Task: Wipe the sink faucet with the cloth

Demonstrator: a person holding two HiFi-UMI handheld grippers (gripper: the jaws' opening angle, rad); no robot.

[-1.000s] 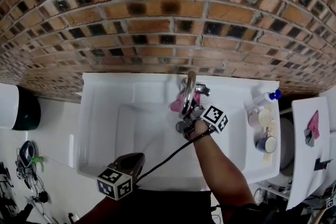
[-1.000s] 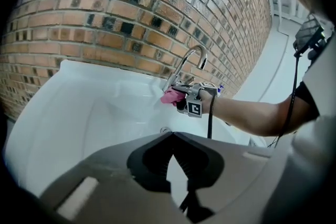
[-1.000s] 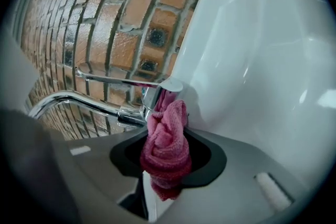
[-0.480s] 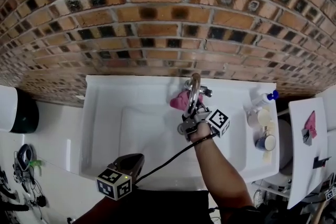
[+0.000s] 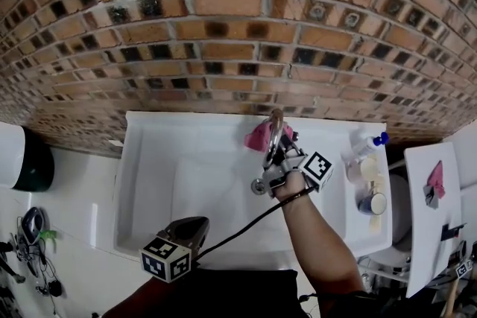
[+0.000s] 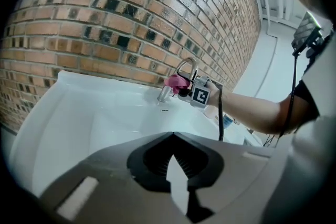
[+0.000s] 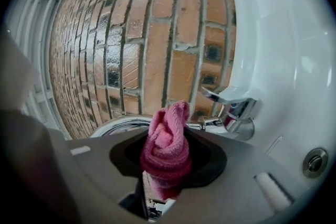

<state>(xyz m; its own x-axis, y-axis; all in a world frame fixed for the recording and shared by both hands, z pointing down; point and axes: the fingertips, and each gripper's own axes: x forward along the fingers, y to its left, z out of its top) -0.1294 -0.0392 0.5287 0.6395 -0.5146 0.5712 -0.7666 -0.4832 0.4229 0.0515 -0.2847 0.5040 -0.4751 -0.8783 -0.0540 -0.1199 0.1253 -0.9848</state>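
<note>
The chrome faucet [image 5: 275,135] arches over the back rim of the white sink [image 5: 149,160]. In the head view my right gripper [image 5: 273,154] is beside the spout, shut on a pink cloth [image 5: 259,135] that presses against the faucet's left side. In the right gripper view the bunched cloth [image 7: 166,145] fills the jaws, with the curved spout [image 7: 118,124] just behind it and the faucet handle [image 7: 237,107] to the right. My left gripper [image 5: 181,240] hangs over the sink's front edge, shut and holding nothing. From the left gripper view, the faucet [image 6: 185,67] and cloth [image 6: 175,81] are far ahead.
A brick wall [image 5: 223,26] rises right behind the sink. A spray bottle [image 5: 364,148] and two cups [image 5: 371,202] stand on the sink's right ledge. A white panel [image 5: 434,234] lies at far right, and a dark bin [image 5: 30,157] at far left. The drain [image 7: 314,162] is in the basin.
My right gripper has carried the cloth up the spout toward the wall. The left gripper has stayed at the front edge.
</note>
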